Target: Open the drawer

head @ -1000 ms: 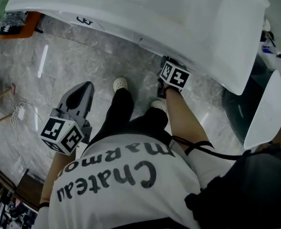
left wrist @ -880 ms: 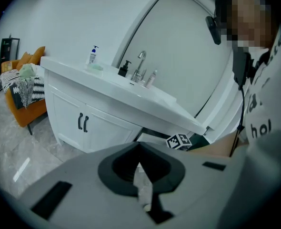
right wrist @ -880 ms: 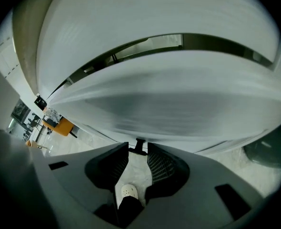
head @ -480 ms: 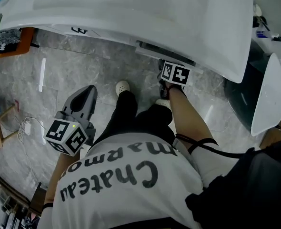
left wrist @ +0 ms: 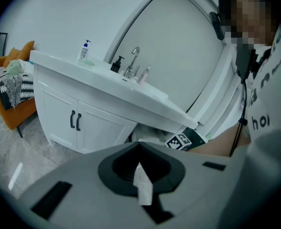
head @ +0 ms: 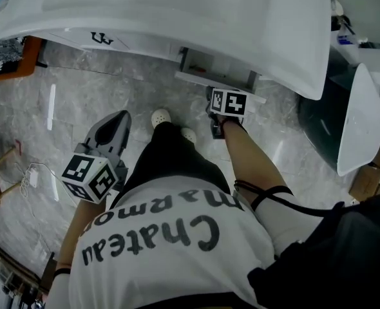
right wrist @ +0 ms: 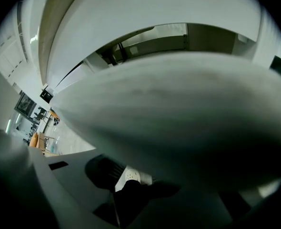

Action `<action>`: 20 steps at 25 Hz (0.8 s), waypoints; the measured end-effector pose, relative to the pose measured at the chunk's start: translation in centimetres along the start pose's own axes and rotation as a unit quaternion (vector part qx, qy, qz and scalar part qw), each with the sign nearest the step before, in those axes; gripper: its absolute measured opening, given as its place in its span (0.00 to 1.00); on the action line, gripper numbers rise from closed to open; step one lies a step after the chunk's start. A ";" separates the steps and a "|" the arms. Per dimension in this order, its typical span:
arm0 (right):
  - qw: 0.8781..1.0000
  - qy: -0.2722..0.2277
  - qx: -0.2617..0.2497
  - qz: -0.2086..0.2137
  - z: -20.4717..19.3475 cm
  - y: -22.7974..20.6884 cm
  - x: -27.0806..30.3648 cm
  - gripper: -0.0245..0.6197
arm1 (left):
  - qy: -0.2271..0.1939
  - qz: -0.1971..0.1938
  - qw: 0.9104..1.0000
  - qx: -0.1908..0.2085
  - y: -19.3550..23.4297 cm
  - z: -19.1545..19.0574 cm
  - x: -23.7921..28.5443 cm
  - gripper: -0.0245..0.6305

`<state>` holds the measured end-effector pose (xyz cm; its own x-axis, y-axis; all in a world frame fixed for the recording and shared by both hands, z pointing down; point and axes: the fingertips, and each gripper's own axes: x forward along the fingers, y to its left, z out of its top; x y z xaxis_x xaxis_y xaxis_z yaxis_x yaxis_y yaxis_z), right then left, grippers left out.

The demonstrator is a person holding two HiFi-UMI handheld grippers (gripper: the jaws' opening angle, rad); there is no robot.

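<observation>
Under the front edge of the white bench [head: 177,18], at about 12 o'clock in the head view, the drawer [head: 191,76] sticks partly out. The right gripper [head: 225,103] sits on the drawer's front edge and its jaws pinch that edge.

The shirt [head: 171,237] has black words on it, seen upside down: "Chateau" and "Marmo". The end of the second word is lost in a fold.

The cube on top of the right gripper hides the tips of its jaws. In the right gripper view a big pale blur fills most of the picture, so little else can be made out there. What lies inside the drawer is too dim to tell.

The left gripper [head: 114,124] hangs at 9 o'clock over the grey floor [head: 67,102], well apart from the bench. Its jaws look pressed together and hold nothing.

Two white shoes [head: 161,116] stand just below the drawer. Open floor spreads out toward 9 o'clock. At 3 o'clock a big white tub shape [head: 364,127] stands near the right arm. At 10 o'clock an orange seat [head: 19,60] is cut off by the picture's edge.
</observation>
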<state>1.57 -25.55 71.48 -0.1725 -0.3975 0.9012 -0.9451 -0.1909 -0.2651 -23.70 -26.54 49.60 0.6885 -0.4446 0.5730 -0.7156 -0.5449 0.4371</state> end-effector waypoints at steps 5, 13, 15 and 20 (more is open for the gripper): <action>1.000 0.004 -0.003 0.002 -0.5 0.1 -0.1 0.23 | 0.000 0.006 1.000 -0.014 -1.3 -1.4 -0.7 0.05; 1.000 0.003 0.006 0.002 -0.7 0.3 -0.1 0.23 | 0.000 0.032 0.999 -0.015 -2.2 -3.5 -2.9 0.05; 1.000 0.005 0.008 0.000 -0.7 0.3 -0.2 0.23 | -0.004 0.039 0.999 -0.016 -2.1 -3.5 -3.4 0.05; 1.000 0.009 0.015 -0.004 -0.9 0.3 -0.1 0.23 | -0.012 0.052 0.998 -0.019 -1.6 -3.4 -4.2 0.05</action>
<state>1.06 -24.75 71.61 -0.1699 -0.3799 0.9093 -0.9381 -0.2202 -0.2673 -25.84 -21.37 48.79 0.6132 -0.5146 0.5993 -0.7865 -0.4681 0.4029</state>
